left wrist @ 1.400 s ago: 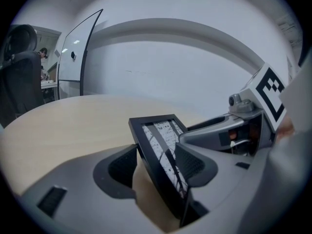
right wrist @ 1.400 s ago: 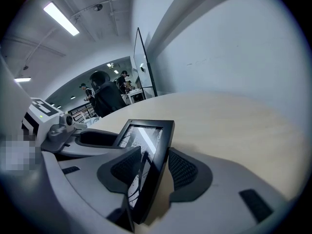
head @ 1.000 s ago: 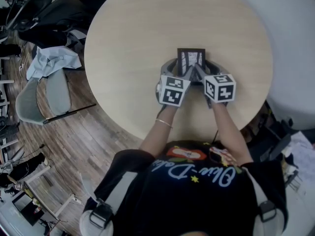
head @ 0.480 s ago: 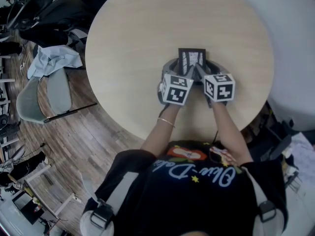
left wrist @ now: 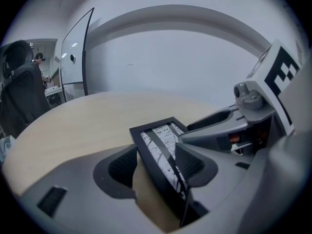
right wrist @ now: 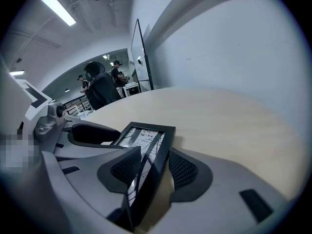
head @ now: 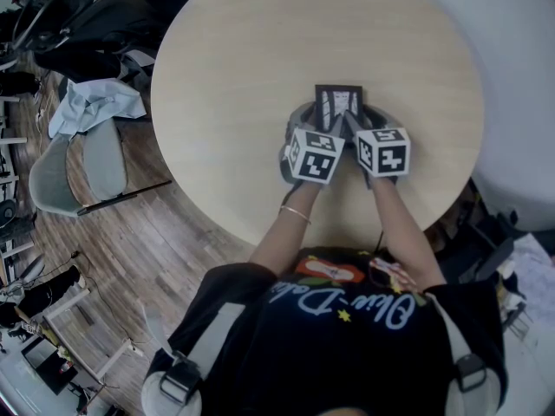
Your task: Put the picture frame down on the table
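Observation:
A small black picture frame (head: pixel 338 102) with a black-and-white print sits low over the round, light wood table (head: pixel 260 50), tilted. Whether its lower edge touches the top is hidden. Both grippers hold it from the near side. My left gripper (head: pixel 317 120) is shut on the frame's left side, and my right gripper (head: pixel 362 118) is shut on its right side. In the left gripper view the picture frame (left wrist: pixel 163 147) stands slanted between the pads of the left gripper (left wrist: pixel 156 162). The right gripper view shows the picture frame (right wrist: pixel 145 139) wedged edge-on between the pads of the right gripper (right wrist: pixel 151 167).
A grey chair (head: pixel 78 159) with a pale cloth (head: pixel 91 102) and a black office chair (head: pixel 95 24) stand left of the table. A white wall curves behind the table's far side. A glass board (left wrist: pixel 78 48) stands at the back left, with people beyond it.
The two marker cubes have drawn slightly closer together. The frame stays in the same spot between the jaws.

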### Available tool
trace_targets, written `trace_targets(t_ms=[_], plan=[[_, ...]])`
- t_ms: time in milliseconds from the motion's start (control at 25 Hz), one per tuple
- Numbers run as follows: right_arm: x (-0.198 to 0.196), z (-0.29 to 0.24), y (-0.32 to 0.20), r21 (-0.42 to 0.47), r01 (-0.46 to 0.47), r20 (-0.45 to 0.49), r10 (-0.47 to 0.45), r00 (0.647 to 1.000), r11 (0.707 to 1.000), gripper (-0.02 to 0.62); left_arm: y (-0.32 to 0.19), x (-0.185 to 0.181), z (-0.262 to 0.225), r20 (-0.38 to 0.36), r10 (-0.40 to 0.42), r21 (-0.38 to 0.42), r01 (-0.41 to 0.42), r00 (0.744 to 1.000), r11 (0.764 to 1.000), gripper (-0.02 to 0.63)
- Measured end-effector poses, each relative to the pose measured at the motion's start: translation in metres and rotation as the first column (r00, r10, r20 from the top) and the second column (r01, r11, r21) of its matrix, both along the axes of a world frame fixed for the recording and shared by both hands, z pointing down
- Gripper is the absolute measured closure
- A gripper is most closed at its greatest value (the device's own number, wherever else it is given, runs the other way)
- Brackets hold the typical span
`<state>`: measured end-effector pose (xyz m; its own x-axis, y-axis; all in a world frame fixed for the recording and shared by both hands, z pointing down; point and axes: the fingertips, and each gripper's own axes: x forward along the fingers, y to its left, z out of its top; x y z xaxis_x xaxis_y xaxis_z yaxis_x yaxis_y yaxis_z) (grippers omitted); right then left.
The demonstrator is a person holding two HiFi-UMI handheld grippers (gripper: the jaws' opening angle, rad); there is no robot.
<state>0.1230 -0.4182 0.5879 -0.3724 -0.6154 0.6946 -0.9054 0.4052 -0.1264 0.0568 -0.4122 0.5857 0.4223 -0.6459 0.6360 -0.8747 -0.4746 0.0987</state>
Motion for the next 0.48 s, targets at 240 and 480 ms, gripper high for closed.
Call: trace_targets(t_ms=[240,480], plan=[[-0.0015,0.0033,0.0007,-0.010,-0.004,-0.029,0.003,1.000,1.000,0.440,0.0018,0.0006,0.0029,0.039,0.003,-0.004,-0.003,0.999,1.000,0.379],[-0.0010,0.0023,0.0005,-0.008,-0.007,-0.043,0.007,0.999,1.000,0.442,0.0017,0.0010,0.0027,0.049,0.002,0.005,-0.003,0.999,1.000,0.379]])
